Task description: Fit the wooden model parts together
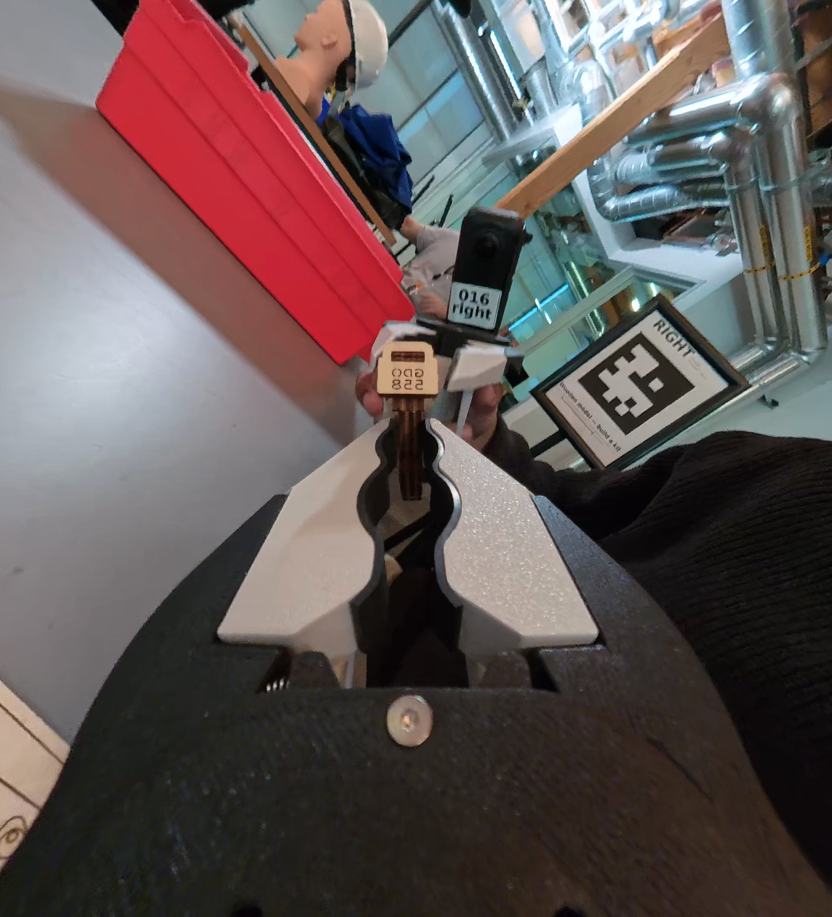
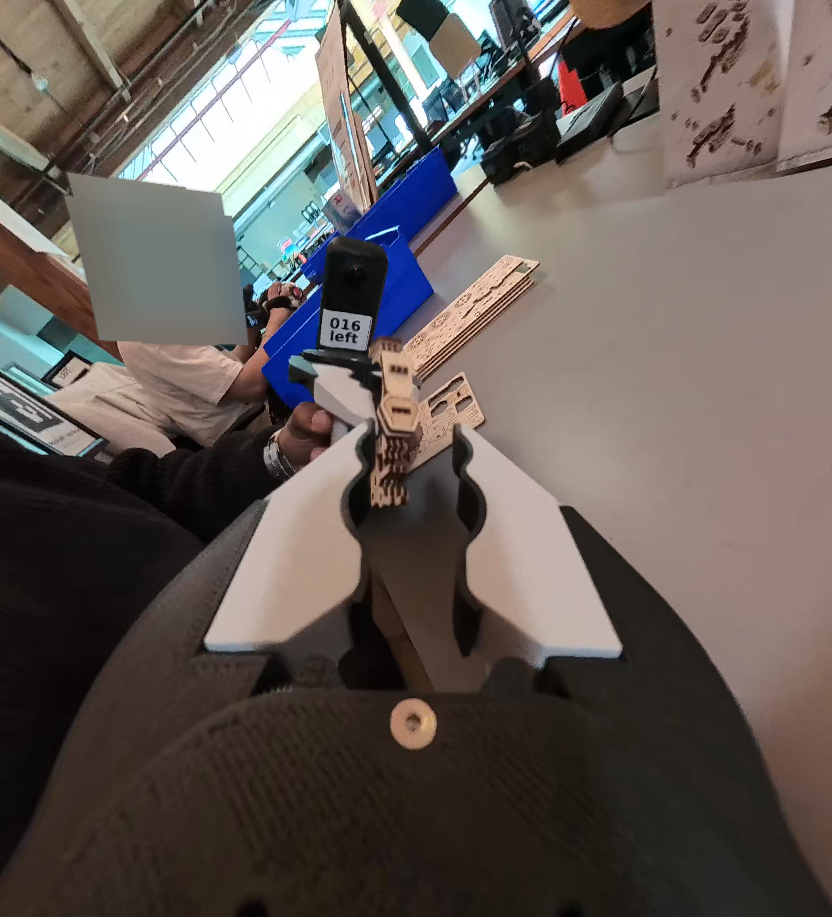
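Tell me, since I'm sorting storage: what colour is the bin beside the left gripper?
Red. The bin shows best in the left wrist view, beyond the left gripper.

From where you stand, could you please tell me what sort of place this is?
Probably a workshop or makerspace: silvery ducts run overhead, storage bins line the tables, and laser-cut wooden sheets lie on the worktop.
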Motion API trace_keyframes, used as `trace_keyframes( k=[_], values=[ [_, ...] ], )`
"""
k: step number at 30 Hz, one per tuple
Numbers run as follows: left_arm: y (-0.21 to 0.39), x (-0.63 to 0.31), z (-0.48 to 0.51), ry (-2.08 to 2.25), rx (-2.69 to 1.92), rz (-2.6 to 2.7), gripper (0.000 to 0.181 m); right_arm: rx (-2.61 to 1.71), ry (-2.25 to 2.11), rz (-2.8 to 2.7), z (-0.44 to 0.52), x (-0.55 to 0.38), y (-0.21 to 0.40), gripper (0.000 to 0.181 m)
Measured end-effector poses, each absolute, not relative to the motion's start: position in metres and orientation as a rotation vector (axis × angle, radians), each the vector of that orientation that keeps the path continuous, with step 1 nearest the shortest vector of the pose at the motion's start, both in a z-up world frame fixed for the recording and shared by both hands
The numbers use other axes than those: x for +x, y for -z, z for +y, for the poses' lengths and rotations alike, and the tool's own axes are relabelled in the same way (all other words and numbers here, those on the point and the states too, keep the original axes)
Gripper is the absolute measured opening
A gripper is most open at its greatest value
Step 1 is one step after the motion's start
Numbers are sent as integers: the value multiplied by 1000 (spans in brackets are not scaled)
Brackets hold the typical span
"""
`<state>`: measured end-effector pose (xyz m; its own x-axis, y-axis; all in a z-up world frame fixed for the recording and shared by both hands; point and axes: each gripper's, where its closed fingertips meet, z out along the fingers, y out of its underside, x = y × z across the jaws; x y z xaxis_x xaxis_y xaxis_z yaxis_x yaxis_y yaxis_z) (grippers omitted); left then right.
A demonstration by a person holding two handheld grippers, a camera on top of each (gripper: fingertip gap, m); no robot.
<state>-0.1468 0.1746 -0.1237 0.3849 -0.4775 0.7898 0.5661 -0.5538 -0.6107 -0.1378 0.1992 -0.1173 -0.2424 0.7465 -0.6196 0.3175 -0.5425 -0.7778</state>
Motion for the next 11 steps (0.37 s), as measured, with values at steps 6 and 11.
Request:
trace_keyframes(
  k=[6,11],
  values=[
    [132,-138,169,1376,-1741,-5,7,-1715,-1878,-1276,195,-139,124,21],
    [134,-135,166,1393,-1748,33,7,-1717,-1954,-1289,185,-139,124,14]
  ],
)
